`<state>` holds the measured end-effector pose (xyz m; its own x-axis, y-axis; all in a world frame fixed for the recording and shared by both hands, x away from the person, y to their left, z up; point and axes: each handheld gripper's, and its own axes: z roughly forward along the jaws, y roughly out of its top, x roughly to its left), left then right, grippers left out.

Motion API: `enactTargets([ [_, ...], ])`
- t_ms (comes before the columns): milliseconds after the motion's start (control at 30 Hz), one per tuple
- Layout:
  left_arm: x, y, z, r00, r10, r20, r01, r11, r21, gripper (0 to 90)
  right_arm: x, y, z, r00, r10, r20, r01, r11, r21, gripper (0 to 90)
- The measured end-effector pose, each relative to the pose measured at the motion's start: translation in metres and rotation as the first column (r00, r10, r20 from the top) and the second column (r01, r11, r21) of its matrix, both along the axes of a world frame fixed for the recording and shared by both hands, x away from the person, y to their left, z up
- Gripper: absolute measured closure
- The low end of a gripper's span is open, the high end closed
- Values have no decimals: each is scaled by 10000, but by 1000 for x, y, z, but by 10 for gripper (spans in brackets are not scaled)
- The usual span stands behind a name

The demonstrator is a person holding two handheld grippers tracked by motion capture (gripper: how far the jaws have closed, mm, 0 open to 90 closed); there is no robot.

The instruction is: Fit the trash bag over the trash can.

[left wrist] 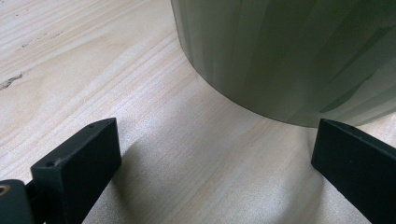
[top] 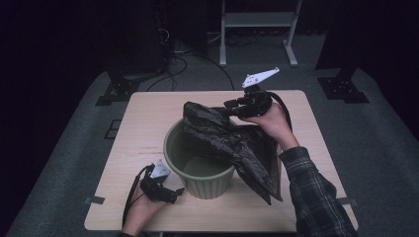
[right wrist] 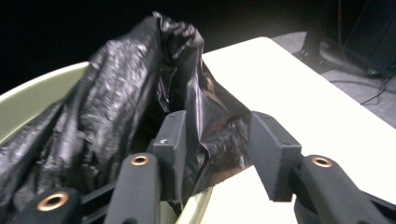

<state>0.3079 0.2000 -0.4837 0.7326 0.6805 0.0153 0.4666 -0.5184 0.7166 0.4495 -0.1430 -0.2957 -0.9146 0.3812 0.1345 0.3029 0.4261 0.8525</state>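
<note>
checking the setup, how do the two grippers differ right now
The left gripper lies low on the table beside the green bin, its jaws wide with nothing between them. The right gripper is raised over the bin's far rim with a fold of the black bag between its partly open jaws. Both are hand-held and have black jaws.

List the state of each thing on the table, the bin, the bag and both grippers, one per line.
Green bin: upright on the table, its far side draped by the bag, the near part of its mouth uncovered.
Black bag: crumpled, draped over the bin's rim and down its right side.
Left gripper: open, jaws wide, nothing between them, beside the bin's base.
Right gripper: open, bag fold between the jaws, not pinched.
</note>
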Motion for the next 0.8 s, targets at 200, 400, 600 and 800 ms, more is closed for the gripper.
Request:
enactTargets([
  [200,0,0,0,10000,2,1,-2,10000,-2,0,1,0,-7,9997,207,-130,-206,9997,101,829],
  [400,0,0,0,10000,-1,0,1,10000,0,0,-8,2,-3,9978,667,-67,-667,9978,-20,900],
  [600,0,0,0,10000,-1,1,1,10000,1,0,-24,14,-2,9879,1541,-162,-1546,9872,-400,900],
  [800,0,0,0,10000,1,2,-1,10000,-2,0,-42,16,2,9642,2607,-486,-2633,9630,-580,881],
])
